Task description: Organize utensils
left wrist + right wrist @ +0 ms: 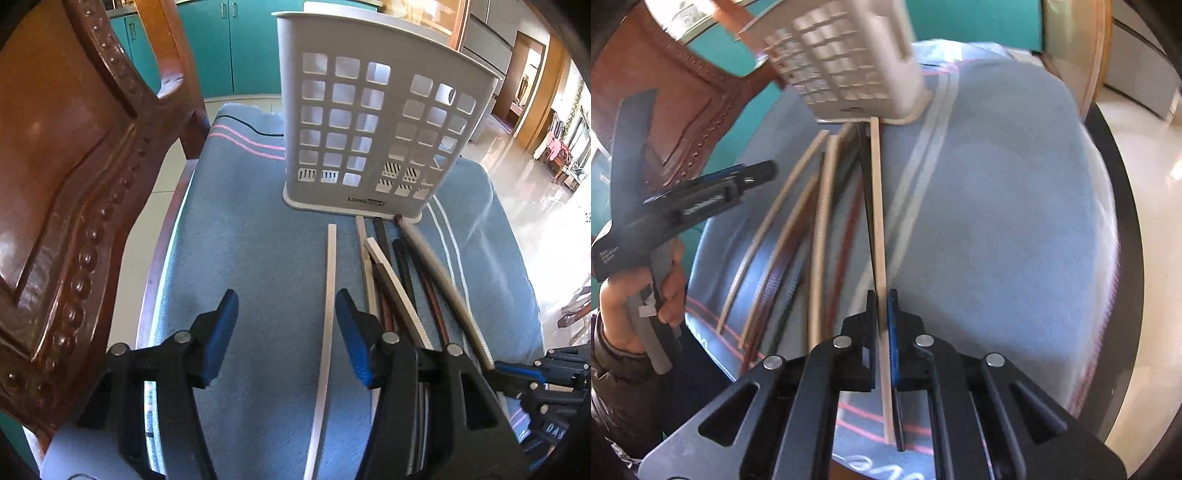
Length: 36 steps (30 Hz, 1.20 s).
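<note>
Blue towel [240, 229] (pink-striped) carries white holder [373, 122] and chopsticks [388, 273].

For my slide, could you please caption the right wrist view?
Right claw shut on a pale chopstick lying before the white holder.

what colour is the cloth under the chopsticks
Blue cloth with pink and white stripes; it shows best in the left wrist view.

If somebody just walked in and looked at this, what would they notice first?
Probably the tall white holder with square holes, standing at the far end of the blue towel. Next, the bunch of chopsticks lying in front of it, pale and dark ones mixed. The right tongs are shut on one pale chopstick, and the left tongs hang open over another.
</note>
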Each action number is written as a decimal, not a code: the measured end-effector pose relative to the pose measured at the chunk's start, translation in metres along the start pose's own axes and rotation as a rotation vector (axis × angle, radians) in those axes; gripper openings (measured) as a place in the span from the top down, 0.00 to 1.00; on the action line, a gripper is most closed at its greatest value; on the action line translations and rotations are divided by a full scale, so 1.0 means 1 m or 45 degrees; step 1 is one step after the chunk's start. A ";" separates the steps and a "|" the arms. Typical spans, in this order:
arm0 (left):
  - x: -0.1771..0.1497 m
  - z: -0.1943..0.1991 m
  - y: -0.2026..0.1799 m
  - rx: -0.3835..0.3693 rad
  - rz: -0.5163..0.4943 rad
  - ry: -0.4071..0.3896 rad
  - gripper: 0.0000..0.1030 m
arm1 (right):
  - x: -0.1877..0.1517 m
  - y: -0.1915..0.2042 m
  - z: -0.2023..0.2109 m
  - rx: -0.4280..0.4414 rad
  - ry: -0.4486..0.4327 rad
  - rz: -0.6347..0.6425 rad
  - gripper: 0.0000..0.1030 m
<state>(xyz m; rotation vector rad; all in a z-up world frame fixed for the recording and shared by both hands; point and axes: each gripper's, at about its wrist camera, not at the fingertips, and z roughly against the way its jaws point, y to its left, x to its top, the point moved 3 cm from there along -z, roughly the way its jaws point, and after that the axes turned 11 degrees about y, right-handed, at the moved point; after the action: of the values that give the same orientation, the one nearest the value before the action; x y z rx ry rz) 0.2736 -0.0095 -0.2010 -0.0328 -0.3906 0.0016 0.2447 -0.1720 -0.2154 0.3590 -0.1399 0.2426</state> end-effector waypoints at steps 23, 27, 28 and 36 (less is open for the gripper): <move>0.002 -0.030 -0.015 0.016 -0.046 0.104 0.44 | 0.073 -0.007 -0.008 -0.175 -0.161 -0.065 0.85; 0.001 -0.032 -0.008 0.015 -0.035 0.096 0.44 | 0.072 -0.014 -0.005 -0.166 -0.156 -0.095 0.82; 0.001 -0.033 -0.006 0.013 -0.027 0.090 0.44 | 0.072 -0.013 -0.005 -0.170 -0.167 -0.091 0.81; 0.013 -0.040 -0.005 0.036 -0.008 0.034 0.40 | 0.084 0.004 -0.015 -0.252 -0.176 -0.010 0.80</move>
<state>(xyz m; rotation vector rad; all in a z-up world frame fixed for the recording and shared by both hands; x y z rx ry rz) 0.3007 -0.0157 -0.2326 -0.0041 -0.3636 0.0008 0.3256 -0.1452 -0.2133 0.1796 -0.2965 0.1944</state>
